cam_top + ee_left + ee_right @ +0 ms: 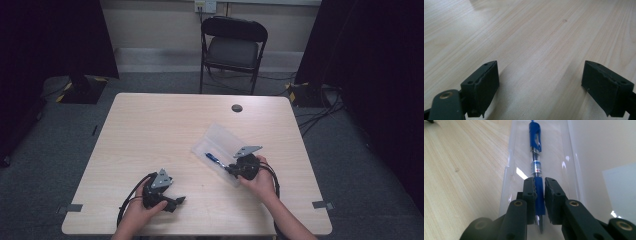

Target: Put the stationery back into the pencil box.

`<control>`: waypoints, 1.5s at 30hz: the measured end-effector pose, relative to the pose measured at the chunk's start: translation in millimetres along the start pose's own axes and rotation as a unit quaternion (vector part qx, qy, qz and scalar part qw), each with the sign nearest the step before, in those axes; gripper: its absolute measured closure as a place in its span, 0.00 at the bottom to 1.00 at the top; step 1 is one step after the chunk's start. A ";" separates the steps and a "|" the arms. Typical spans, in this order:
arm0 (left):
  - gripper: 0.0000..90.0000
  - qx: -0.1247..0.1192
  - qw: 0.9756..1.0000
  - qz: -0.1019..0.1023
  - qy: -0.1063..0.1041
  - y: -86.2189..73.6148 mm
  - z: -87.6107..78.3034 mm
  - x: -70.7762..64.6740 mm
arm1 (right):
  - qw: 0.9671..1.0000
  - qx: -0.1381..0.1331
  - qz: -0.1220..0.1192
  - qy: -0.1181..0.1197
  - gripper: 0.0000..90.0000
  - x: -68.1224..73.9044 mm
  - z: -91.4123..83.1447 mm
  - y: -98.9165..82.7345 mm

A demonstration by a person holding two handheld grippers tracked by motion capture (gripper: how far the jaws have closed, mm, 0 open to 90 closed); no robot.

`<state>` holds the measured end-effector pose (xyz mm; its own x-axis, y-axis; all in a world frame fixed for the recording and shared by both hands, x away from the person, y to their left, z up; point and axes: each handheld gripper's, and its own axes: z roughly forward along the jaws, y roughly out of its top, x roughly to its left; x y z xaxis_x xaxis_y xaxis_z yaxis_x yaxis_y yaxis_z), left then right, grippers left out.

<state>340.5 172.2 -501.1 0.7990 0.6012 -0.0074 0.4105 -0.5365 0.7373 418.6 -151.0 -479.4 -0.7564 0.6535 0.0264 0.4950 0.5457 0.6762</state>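
A blue pen (535,157) lies lengthwise in the open half of a clear plastic case (569,152). My right gripper (539,186) is shut on the pen's blue grip, its jaws pressed to both sides of it. From above, the pen (215,160) lies in the case (220,142) at the table's middle right, with the right gripper (231,170) at its near end. My left gripper (177,201) rests near the table's front edge, pointing right. Its jaws stand wide apart over bare wood in the left gripper view (540,82), holding nothing.
The light wooden table (150,130) has a round dark cable hole (237,108) near its far edge. A black folding chair (232,47) stands behind the table. Cables run on the floor at the right (320,107). Black curtains hang on both sides.
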 end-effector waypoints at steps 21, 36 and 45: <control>0.16 0.000 1.000 -0.001 0.000 -0.1 0.0 -0.1 | 0.999 -0.023 0.023 -0.002 0.42 0.7 -2.8 3.6; 0.16 0.000 1.000 0.000 0.000 -0.1 0.0 -0.1 | 0.999 -0.030 0.026 0.023 0.21 6.3 -7.9 7.9; 0.16 -0.001 1.000 -0.001 0.002 -0.2 -0.2 -0.5 | 0.999 -0.030 0.021 0.033 0.20 10.3 -11.6 8.3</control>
<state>339.9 172.1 -501.1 0.7962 0.6051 -0.0060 0.4118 -0.5346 0.7380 410.0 -145.9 -465.1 -0.7634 0.6376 0.1035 0.5020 0.4848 0.7163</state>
